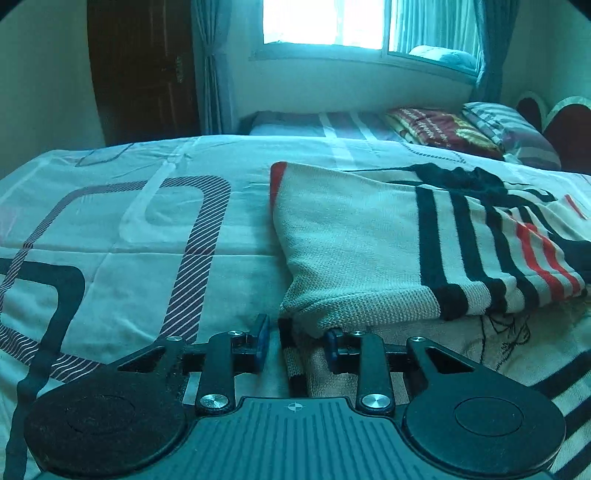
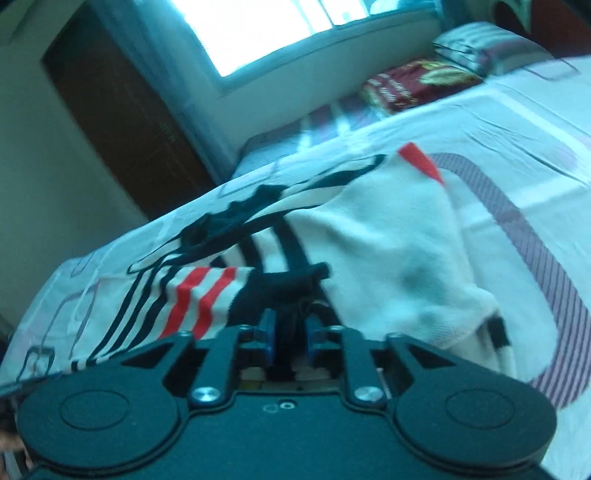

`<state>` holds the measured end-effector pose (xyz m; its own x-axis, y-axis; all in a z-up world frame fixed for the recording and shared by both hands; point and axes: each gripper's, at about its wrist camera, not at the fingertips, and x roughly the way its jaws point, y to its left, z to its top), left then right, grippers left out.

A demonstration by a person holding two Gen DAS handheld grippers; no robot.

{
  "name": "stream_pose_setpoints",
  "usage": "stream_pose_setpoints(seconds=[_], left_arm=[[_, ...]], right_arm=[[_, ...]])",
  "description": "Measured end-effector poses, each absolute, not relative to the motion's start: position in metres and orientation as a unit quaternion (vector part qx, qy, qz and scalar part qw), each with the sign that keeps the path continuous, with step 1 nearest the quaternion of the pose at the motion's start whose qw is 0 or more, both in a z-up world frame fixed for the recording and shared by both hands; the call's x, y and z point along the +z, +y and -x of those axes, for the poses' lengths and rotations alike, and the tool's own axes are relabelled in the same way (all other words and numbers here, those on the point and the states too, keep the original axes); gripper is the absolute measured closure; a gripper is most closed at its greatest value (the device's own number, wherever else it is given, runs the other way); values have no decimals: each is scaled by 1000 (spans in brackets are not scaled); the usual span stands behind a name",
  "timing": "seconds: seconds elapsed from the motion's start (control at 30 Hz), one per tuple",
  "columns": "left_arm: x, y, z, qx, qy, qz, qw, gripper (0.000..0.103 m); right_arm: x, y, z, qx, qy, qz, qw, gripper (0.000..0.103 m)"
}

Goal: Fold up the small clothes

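A small cream knit sweater point(image 1: 369, 236) with black and red stripes lies partly folded on the bed, its sleeve laid across the body. My left gripper point(image 1: 295, 341) sits low at the sweater's near left corner, its jaws apart with the knit edge between them. In the right wrist view the sweater point(image 2: 388, 251) is blurred and tilted. My right gripper point(image 2: 290, 336) is shut on the sweater's black cuff, with dark fabric pinched between the blue pads point(image 2: 267, 332).
The bed sheet point(image 1: 129, 240) is white with dark looping lines. Pillows point(image 1: 443, 129) lie at the far right by the wall. A window point(image 1: 321, 22), curtains and a dark wooden door point(image 1: 144, 70) stand behind the bed.
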<state>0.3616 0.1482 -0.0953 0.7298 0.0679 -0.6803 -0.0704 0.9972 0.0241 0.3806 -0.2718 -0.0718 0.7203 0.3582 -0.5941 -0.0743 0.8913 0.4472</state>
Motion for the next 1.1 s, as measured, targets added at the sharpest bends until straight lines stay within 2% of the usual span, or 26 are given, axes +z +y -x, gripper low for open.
stream_pose_setpoints(seconds=[0.07,0.1,0.13,0.4,0.57,0.73,0.83,0.97,1.03,1.1], left_arm=[[-96,147,-357,33,360,-4,932,72],[-97,147,-357,33,360,-4,932,72],[-97,148,-356,34,359,1,933,72],[-97,152,-358,38,360,17,932,72],[-96,147,-357,29,359,-6,933,72],[-97,145,-352,17,349,-17,937,72],[-97,157,-352,27,345,41,937,71],[-95,166,-345,41,319,86,943,71],[-103,176,-348,58,334,137,931,71],[-104,175,-346,63,331,145,930,70]], right_arm=[[-74,-277,-384,125,361,-222,897,82],[-74,-279,-389,131,364,-228,894,94],[-72,-278,-389,139,360,-229,894,97],[-44,-271,-374,149,299,-177,926,97],[-61,-278,-385,120,338,-180,916,97],[-58,-280,-378,122,315,-195,921,97],[-51,-277,-375,123,295,-183,930,97],[-45,-266,-376,162,303,-159,926,97],[-45,-260,-376,171,303,-145,926,97],[-53,-261,-381,150,322,-140,924,97]])
